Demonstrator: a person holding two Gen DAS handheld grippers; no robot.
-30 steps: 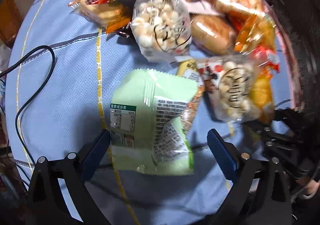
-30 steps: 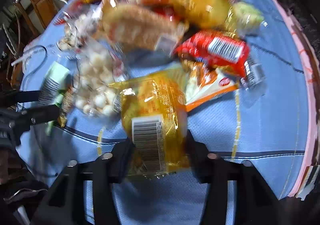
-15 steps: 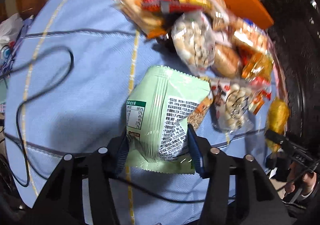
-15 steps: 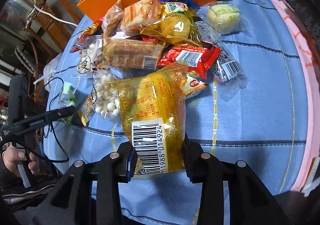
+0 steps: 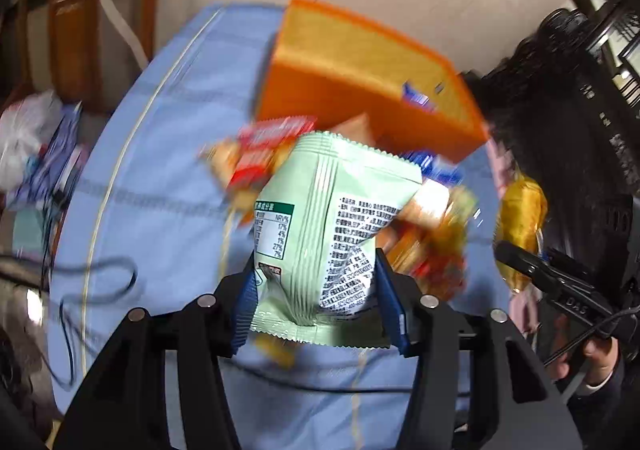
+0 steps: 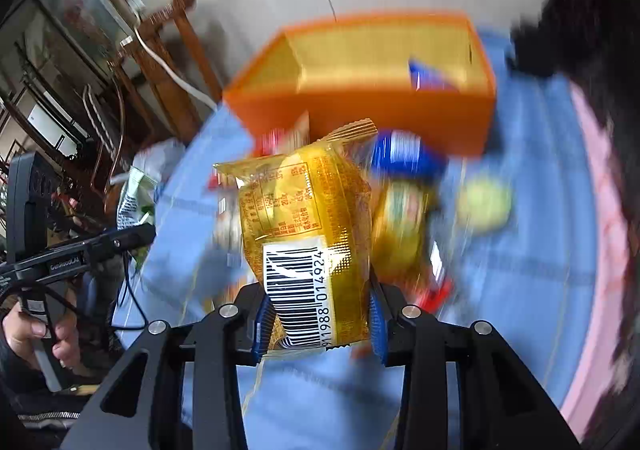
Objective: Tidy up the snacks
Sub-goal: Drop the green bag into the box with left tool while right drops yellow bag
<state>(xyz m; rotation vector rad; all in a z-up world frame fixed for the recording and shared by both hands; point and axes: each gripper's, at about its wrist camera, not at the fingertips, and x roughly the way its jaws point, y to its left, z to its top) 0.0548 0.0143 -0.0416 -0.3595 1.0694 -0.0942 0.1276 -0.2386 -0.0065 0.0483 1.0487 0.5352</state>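
Observation:
My left gripper (image 5: 316,308) is shut on a pale green snack bag (image 5: 332,226) and holds it up above the blue tablecloth (image 5: 160,177). My right gripper (image 6: 318,324) is shut on a yellow snack packet (image 6: 308,234) with a barcode, also lifted. The yellow packet shows in the left wrist view (image 5: 520,221) at the right; the green bag shows in the right wrist view (image 6: 134,193) at the left. An orange box (image 5: 360,77), open on top, stands at the far side of the table (image 6: 380,65). A blue packet (image 6: 430,75) lies inside it.
A blurred pile of snack packets (image 5: 256,157) lies in front of the orange box, also in the right wrist view (image 6: 408,209). A black cable (image 5: 96,270) runs over the cloth at the left. Wooden chairs (image 6: 168,49) stand beyond the table.
Both grippers have risen and tilted up with their packets, so the orange box now shows whole. A second ago the left gripper was still open around the green bag.

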